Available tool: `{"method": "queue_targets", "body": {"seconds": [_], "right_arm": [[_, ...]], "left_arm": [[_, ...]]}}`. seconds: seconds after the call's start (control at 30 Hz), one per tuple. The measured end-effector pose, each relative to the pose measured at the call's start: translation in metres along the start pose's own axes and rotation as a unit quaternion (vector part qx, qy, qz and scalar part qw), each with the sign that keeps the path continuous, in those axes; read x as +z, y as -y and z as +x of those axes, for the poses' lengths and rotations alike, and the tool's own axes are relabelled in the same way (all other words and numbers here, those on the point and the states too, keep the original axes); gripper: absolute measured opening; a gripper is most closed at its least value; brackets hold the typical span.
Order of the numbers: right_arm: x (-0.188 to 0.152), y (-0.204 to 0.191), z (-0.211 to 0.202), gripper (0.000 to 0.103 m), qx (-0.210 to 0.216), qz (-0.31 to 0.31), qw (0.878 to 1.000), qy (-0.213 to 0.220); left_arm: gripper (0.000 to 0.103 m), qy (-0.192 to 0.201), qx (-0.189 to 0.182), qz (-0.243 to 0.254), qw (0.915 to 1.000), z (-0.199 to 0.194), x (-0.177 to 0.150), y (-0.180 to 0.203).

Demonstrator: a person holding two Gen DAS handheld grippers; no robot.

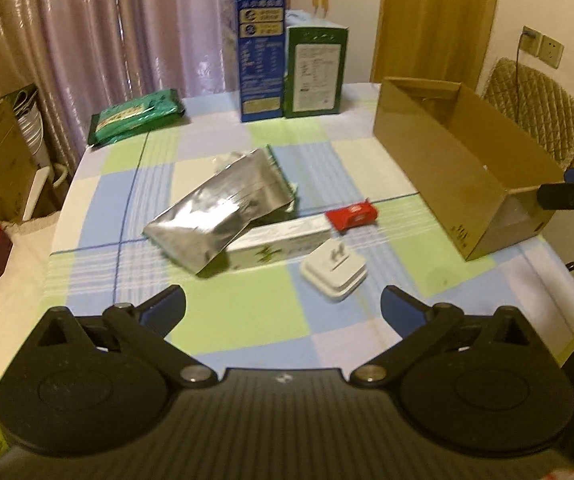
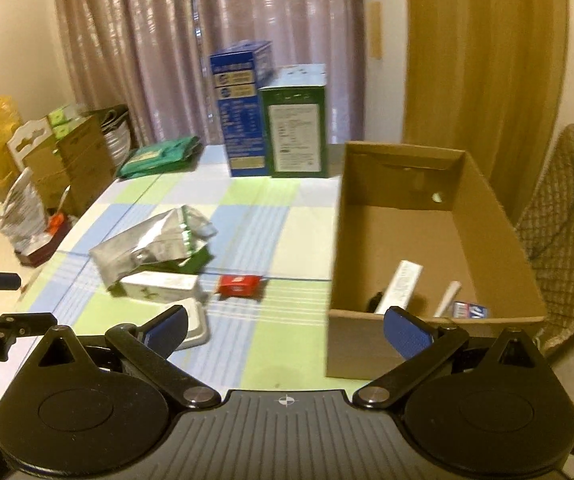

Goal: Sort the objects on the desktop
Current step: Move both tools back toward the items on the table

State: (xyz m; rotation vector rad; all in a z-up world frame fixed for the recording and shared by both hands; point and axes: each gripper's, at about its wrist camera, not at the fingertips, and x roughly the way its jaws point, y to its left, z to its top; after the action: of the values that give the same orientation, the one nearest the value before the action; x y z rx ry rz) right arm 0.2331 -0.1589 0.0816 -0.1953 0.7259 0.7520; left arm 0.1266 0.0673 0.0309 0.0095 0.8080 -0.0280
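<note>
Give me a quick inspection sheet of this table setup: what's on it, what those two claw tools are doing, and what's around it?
Surface: table under a checked blue, green and white cloth.
Job's things: silver foil bag lying partly on a white-and-green box; red packet; white plug adapter; cardboard box holding a few small items.
Clutter: blue carton and green carton upright at the back; green packs.
Grippers: left gripper and right gripper both open, holding nothing.
Cables: one from a wall socket.
Surroundings: curtains, padded chair, stacked boxes beside the table.
</note>
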Motion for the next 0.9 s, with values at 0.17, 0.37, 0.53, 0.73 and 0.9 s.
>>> {"method": "queue_targets", "body": {"seconds": [0.17, 0.37, 0.53, 0.73, 0.9], "right_arm": [[-0.003, -0.019, 0.011, 0.101, 0.012, -0.009, 1.000, -0.011], [-0.011, -0.039, 0.026, 0.101, 0.025, -0.025, 0.999, -0.026], [-0.016, -0.053, 0.046, 0.101, 0.034, -0.043, 0.998, -0.044], [-0.016, -0.066, 0.077, 0.101, 0.042, -0.074, 0.994, -0.073], [-0.013, -0.076, 0.105, 0.101, 0.056, -0.107, 0.988, -0.099]], "left_arm": [[0.102, -0.012, -0.010, -0.004, 0.9999, 0.002, -0.009, -0.017], [0.102, -0.023, -0.022, 0.011, 0.9994, 0.013, -0.015, -0.025], [0.102, -0.029, -0.037, 0.044, 0.9979, 0.031, -0.018, -0.029], [0.101, -0.036, -0.060, 0.099, 0.9926, 0.057, -0.017, -0.031], [0.099, -0.036, -0.087, 0.164, 0.9819, 0.079, -0.011, -0.030]]}}
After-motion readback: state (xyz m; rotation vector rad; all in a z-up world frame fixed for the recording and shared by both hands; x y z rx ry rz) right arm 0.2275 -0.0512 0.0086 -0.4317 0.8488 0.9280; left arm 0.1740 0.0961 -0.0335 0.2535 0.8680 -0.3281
